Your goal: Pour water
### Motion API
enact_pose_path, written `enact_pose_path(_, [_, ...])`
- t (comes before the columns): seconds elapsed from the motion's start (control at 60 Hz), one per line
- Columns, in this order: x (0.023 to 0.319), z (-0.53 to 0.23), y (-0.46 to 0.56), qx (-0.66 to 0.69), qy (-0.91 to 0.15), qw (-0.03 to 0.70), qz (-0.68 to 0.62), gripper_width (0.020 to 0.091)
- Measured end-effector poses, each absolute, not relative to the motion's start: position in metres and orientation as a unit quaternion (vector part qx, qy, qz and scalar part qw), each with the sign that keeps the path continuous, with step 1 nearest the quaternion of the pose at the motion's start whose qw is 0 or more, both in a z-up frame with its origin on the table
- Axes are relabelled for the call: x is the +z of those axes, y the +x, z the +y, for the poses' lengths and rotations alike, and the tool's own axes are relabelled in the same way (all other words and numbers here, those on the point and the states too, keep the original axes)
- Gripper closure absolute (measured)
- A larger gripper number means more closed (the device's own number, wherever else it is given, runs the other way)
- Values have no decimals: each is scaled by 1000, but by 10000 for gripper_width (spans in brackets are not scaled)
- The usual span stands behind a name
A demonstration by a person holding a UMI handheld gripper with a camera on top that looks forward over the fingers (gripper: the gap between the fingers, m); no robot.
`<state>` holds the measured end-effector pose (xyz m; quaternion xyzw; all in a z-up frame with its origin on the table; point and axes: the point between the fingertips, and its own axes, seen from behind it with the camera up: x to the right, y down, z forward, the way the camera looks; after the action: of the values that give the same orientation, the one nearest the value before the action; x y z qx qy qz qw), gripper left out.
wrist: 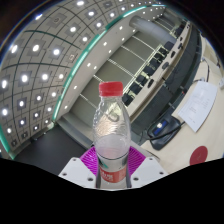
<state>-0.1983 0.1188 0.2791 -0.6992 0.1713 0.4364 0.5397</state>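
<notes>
Clamped between the gripper (pixel 112 172)'s purple-padded fingers stands a clear plastic water bottle with a red cap (pixel 110 130), held upright and lifted, ceiling lights far beyond. Judging by this, it is the carrying step; next comes finding a vessel, uncapping and tipping.
</notes>
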Motion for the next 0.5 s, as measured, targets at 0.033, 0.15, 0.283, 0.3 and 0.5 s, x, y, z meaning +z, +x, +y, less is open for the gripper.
enact_pose_path(0.033, [278,123,-181,399,-709,563,149,763])
enact_pose_path(0.15, [254,135,-124,256,-743,615,68,762])
enact_pose_path(0.283, [199,150,-72,117,-772,624,-4,765])
enact_pose_path(0.3, [192,151,-69,107,-775,622,-12,764])
enact_pose_path(0.5, [119,150,-46,48,-805,589,-44,762])
